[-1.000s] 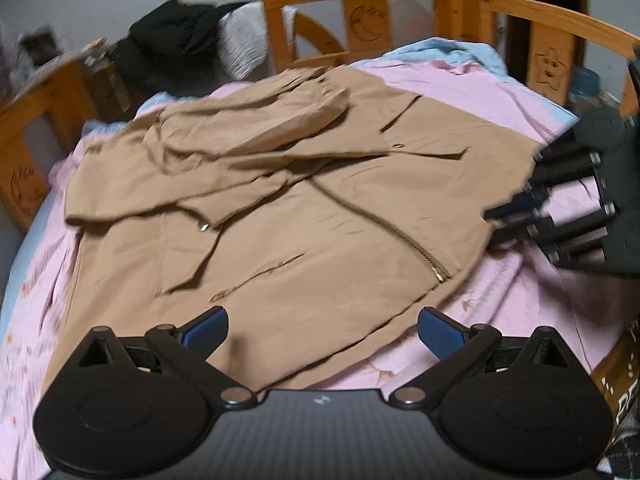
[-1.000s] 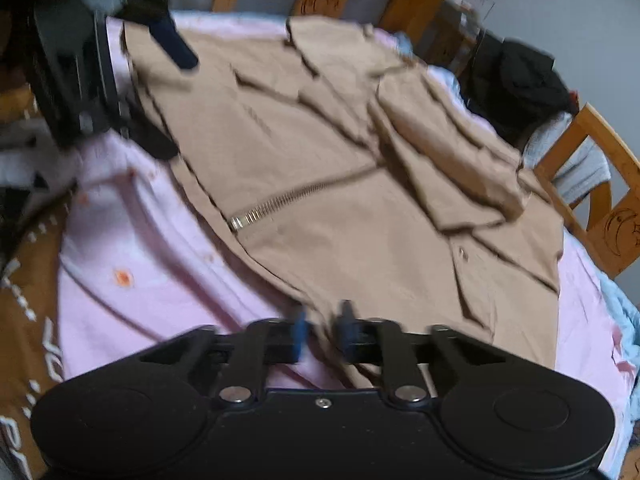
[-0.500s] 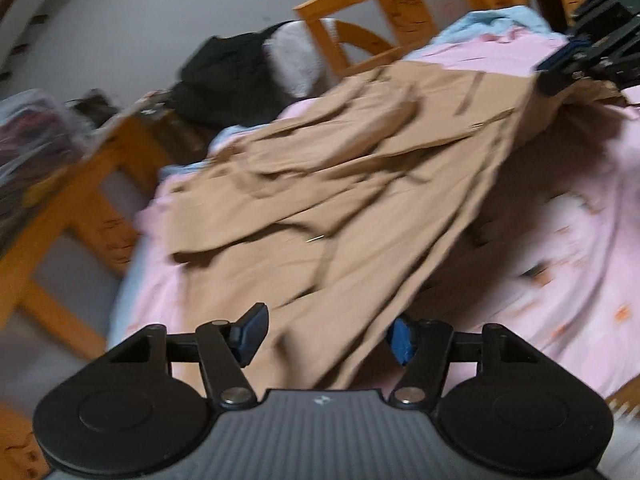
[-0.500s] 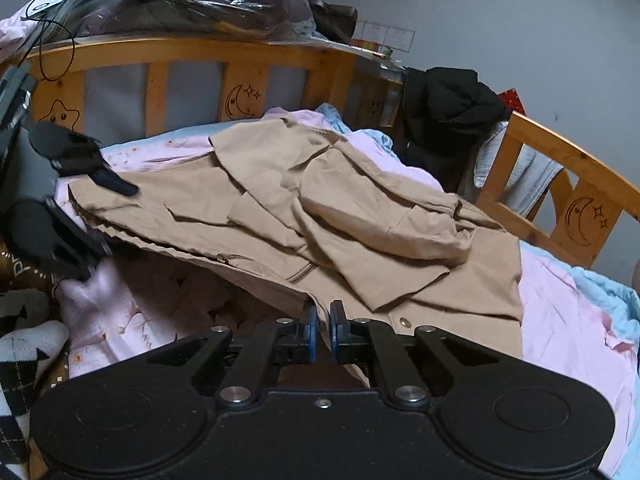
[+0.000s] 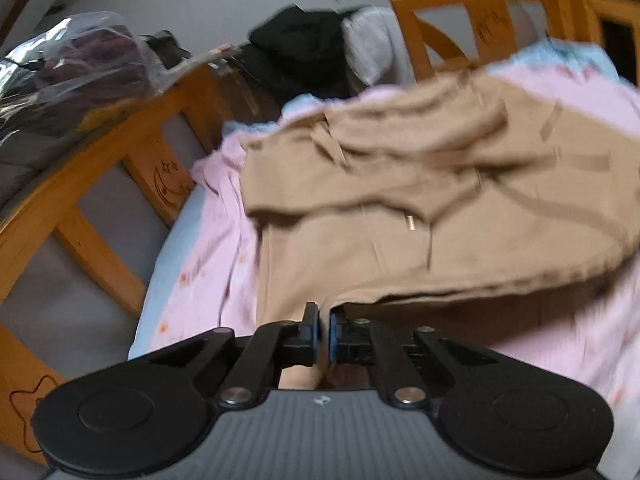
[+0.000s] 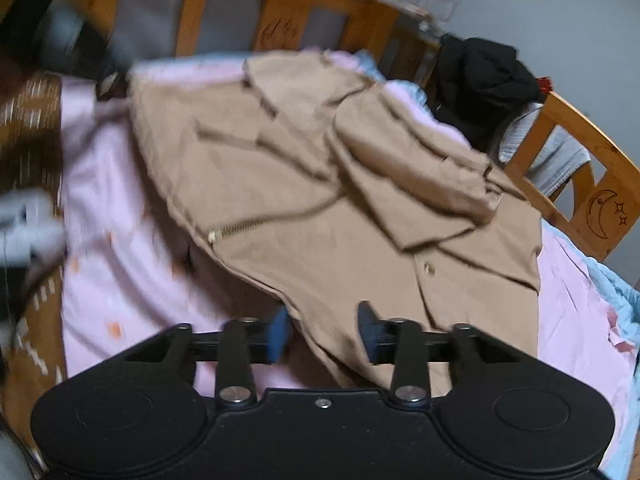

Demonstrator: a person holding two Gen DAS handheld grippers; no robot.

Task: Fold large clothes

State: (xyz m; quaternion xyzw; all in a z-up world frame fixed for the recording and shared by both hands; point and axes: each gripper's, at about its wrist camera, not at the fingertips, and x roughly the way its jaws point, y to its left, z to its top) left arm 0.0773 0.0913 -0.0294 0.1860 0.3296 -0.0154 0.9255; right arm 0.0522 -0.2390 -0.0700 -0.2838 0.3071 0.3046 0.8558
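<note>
Wooden bed rails (image 5: 120, 136) framed the left wrist view, with the pink sheet (image 5: 216, 240) spread over the bed and the tan jacket (image 5: 460, 200) lying across it. The left gripper (image 5: 324, 334) had its fingers pressed almost together on the jacket's near edge, which rose off the sheet at the right. That pinch looked thin; I judged a quick pull could slip the cloth free and spill the fold, and the loose sleeve on top might slide off line. Half a second earlier these fingers stood wide apart around the hem.

From the right wrist view, the same jacket (image 6: 340, 200) lay on the pink sheet (image 6: 120, 240), its zipper (image 6: 236, 228) showing, dark clothes (image 6: 480, 76) heaped by the rail. The right gripper (image 6: 324, 332) held nothing, fingers parted with the hem between them. Half a second before, they were nearly closed on it. With one corner released, the lifted half could sag unevenly.
</note>
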